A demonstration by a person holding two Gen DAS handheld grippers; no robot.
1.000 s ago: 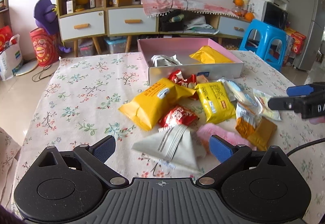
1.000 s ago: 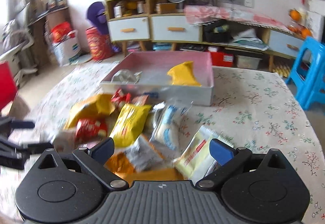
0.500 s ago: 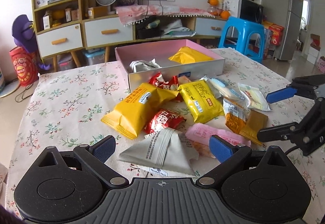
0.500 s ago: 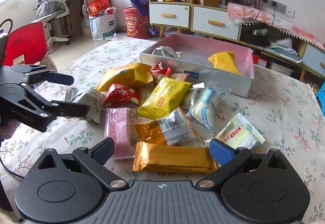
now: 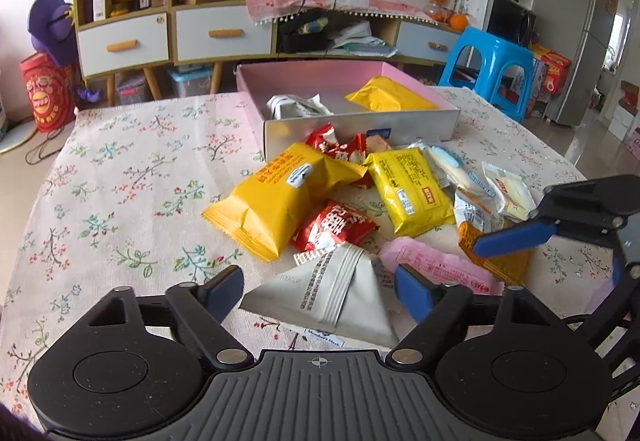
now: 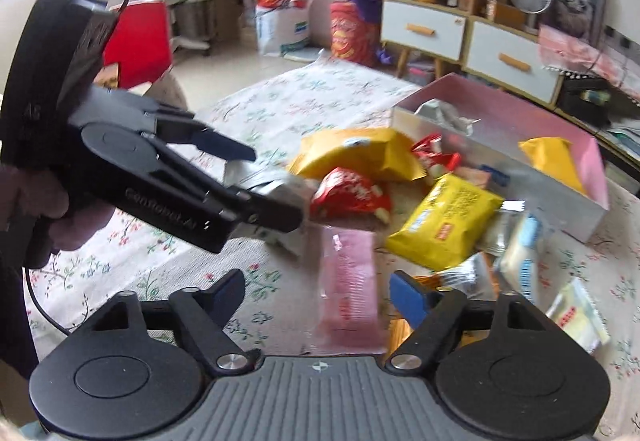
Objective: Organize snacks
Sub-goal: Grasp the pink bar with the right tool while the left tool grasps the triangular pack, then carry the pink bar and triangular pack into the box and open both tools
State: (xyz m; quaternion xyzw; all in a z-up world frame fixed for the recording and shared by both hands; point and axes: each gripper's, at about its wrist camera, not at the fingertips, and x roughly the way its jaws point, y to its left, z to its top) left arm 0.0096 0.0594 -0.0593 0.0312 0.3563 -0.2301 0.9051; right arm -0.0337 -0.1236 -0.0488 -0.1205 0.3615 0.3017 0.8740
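A pile of snack packets lies on the floral tablecloth in front of a pink open box (image 5: pixel 420 121) that holds a yellow packet (image 5: pixel 388 99) and a silver one. My left gripper (image 5: pixel 320 291) is open, its jaws on either side of a grey triangular packet (image 5: pixel 332 293). My right gripper (image 6: pixel 316 293) is open over a pink packet (image 6: pixel 350 281), which also shows in the left wrist view (image 5: pixel 440 267). A big yellow bag (image 5: pixel 280 201), a red packet (image 5: pixel 334 225) and a yellow packet (image 5: pixel 412 193) lie between.
Cabinets, a fan and a blue stool (image 5: pixel 492 61) stand behind the table. A red chair (image 6: pixel 136 41) and bags stand at the left of the room. The left gripper (image 6: pixel 180 181) reaches into the right wrist view over the grey packet.
The left gripper has moved closer to the grey triangular packet. The right gripper has swung left and down over the pink packet. Both stay open.
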